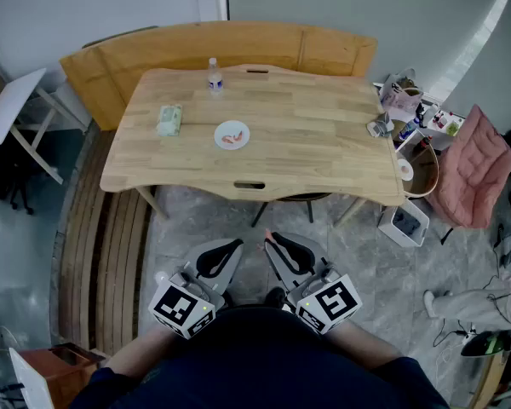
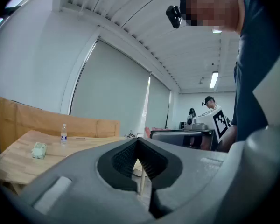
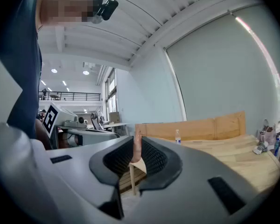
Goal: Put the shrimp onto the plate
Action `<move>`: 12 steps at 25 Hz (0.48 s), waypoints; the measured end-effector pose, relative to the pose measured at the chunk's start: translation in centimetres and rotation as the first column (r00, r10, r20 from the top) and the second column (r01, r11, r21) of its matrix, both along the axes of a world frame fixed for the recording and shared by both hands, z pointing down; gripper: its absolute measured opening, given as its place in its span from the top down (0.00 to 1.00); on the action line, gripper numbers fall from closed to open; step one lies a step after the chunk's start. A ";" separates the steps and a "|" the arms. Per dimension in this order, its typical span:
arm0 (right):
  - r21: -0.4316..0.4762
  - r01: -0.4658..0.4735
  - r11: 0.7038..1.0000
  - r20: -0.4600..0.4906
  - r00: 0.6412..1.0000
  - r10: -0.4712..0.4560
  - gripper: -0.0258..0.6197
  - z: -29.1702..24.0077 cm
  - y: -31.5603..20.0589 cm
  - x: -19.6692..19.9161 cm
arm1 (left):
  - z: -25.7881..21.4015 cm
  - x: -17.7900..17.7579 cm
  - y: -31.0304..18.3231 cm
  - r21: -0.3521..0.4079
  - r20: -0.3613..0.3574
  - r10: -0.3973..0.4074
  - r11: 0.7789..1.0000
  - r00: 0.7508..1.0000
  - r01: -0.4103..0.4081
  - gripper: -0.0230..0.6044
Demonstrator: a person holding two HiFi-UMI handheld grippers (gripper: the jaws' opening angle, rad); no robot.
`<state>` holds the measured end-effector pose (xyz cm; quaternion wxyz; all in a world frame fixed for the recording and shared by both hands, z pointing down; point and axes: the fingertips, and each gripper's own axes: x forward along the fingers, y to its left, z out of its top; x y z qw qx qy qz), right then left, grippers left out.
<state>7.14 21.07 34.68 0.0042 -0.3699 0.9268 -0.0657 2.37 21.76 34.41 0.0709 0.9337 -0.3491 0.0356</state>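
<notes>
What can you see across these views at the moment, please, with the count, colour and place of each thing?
table: one, light wood, ahead of the person
bench: one, light wood, behind and left of the table
plate: one, white, middle of the table
shrimp on the plate: pink, count too small to tell
bottle: one, clear, near the table's far edge
packet: one, pale green, left part of the table
padded cover: one, pink, right of the table
held shrimp: one, pink, between the right gripper's jaws
left gripper: one, grey, jaws together, empty
right gripper: one, grey, closed on the held shrimp
</notes>
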 end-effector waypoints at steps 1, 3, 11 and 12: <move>0.000 -0.001 1.000 0.001 1.000 0.001 0.87 0.0 0.0 0.0 | 0.1 0.0 0.0 -0.003 0.000 -0.003 1.000 1.000 0.003 0.96; 0.000 -0.002 1.000 0.002 1.000 0.002 0.87 0.1 0.0 0.1 | 0.1 0.0 0.1 -0.006 0.000 -0.008 1.000 1.000 0.008 0.96; -0.002 0.015 1.000 0.009 1.000 -0.015 0.87 0.2 0.1 0.2 | 0.3 0.3 0.2 -0.011 0.005 -0.022 1.000 1.000 0.022 0.96; -0.004 0.020 1.000 0.013 1.000 -0.020 0.87 0.2 0.0 0.2 | 0.4 0.3 0.2 -0.011 0.006 -0.023 1.000 1.000 0.023 0.96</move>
